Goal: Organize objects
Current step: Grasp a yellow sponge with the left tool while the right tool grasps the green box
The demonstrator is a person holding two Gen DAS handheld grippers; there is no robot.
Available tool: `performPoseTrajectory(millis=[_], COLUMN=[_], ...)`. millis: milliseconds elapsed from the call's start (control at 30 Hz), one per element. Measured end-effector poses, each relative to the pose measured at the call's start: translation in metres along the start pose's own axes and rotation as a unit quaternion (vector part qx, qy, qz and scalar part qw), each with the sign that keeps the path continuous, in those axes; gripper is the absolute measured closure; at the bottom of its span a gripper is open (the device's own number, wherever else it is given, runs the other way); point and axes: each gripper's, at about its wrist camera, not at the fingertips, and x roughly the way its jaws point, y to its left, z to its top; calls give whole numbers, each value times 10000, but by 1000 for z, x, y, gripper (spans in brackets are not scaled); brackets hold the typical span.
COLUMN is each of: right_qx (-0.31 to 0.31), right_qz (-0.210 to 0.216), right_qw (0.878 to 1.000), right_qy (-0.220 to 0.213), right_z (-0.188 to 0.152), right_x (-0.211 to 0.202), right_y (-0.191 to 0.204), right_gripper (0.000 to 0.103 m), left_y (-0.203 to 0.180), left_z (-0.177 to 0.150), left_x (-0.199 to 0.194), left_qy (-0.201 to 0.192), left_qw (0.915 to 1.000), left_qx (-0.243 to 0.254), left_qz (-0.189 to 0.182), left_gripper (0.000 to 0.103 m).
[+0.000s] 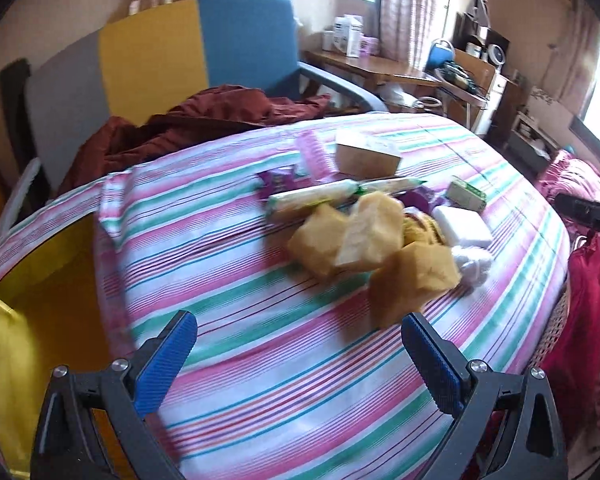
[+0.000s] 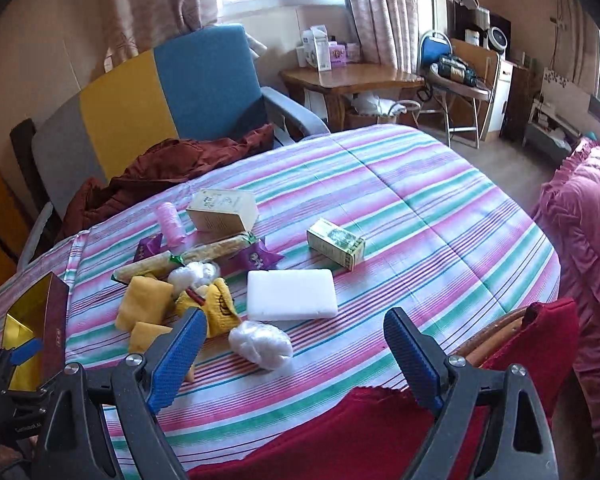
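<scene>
A heap of small things lies on the striped tablecloth [image 2: 420, 208]: yellow packets [image 2: 142, 304], a white flat block [image 2: 292, 294], a green box [image 2: 336, 243], a tan carton [image 2: 222, 210], a pink roll [image 2: 171, 224], long wrapped sticks [image 2: 188, 258], purple sachets [image 2: 256, 260] and a clear bag bundle [image 2: 260, 344]. In the left wrist view the yellow packets [image 1: 352, 240] sit just beyond my left gripper [image 1: 298, 330], which is open and empty. My right gripper [image 2: 296, 324] is open and empty above the near table edge. A box with a gold inside [image 1: 32, 344] stands open at the left.
A blue, yellow and grey armchair [image 2: 172, 92] with a dark red garment [image 2: 168, 168] stands behind the table. Red cloth [image 2: 364, 432] drapes a chair at the near right edge. A pink ruffled cover [image 2: 580, 216] is at the right. A wooden side table [image 2: 352, 80] holds boxes.
</scene>
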Motion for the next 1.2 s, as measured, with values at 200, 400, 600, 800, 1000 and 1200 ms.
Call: performPoseTrajectory(millis=[200,400,600,800,1000,1200], right_qx=[-216,-355,-846,-1464,-1633,-1361], right_qz=[-60,-86,-247,-599,-665,-477], right_qw=[9989,9963,9881,9663,9569,9750], right_qy=[412,772,1262,2031,2309,1692], right_z=[5,23,59,81,77,77], right_x=[23,50,97,175,206,156], right_y=[-12,-31,-35,-31,-32,-36], right_gripper=[11,11,11,22,66,70], left_y=[-14,-34,-46,-44,-28,-9], left_z=[26,54,70,69,65,56], left_x=[26,48,85,113,102,64], left_qy=[136,147,467,783,532,182], left_qw=[9996,9986,9966,9914,9882,9842], left_qx=[-5,149,325,269,-26,-248], left_qz=[-264,-487,-599,-1010,-1436,-1744], left_gripper=[11,13,32,56,60,60])
